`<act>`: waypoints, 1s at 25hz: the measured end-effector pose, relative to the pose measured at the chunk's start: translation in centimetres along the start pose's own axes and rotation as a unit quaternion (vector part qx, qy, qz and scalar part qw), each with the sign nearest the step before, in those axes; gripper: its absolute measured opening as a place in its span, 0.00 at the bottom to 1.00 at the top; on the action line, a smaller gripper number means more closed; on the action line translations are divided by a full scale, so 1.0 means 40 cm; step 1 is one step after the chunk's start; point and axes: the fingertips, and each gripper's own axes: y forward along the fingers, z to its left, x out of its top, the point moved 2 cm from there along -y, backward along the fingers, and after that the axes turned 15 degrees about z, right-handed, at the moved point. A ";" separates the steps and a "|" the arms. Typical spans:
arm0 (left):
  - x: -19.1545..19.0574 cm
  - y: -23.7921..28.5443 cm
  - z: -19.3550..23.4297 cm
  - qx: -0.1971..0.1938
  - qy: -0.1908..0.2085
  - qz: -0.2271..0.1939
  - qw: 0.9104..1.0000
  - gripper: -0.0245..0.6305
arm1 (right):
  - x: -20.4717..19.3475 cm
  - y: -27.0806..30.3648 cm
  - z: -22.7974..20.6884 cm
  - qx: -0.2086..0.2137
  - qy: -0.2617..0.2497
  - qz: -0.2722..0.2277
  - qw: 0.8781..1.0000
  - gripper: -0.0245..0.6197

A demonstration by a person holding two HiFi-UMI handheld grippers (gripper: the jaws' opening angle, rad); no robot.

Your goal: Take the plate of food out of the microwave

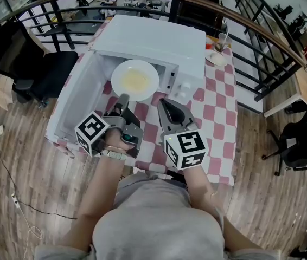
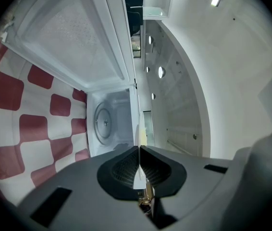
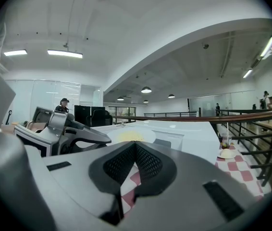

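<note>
White plate clamped by near rim in left tool, level for food; right tool closed, empty.

Grey shirt; left gripper and right gripper grey.

Bright, even indoor light from ceiling strip lights. Shadows are soft and faint. Both gripper views show strong fisheye bend with black vignette corners. The white plate nearly washes out in the head view. Nearest foreground is slightly soft.
</note>
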 end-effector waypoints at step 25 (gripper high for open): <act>-0.015 0.029 -0.086 -0.047 0.022 0.003 0.999 0.05 | 0.048 -0.011 -0.018 -0.041 0.025 -0.026 0.999 0.08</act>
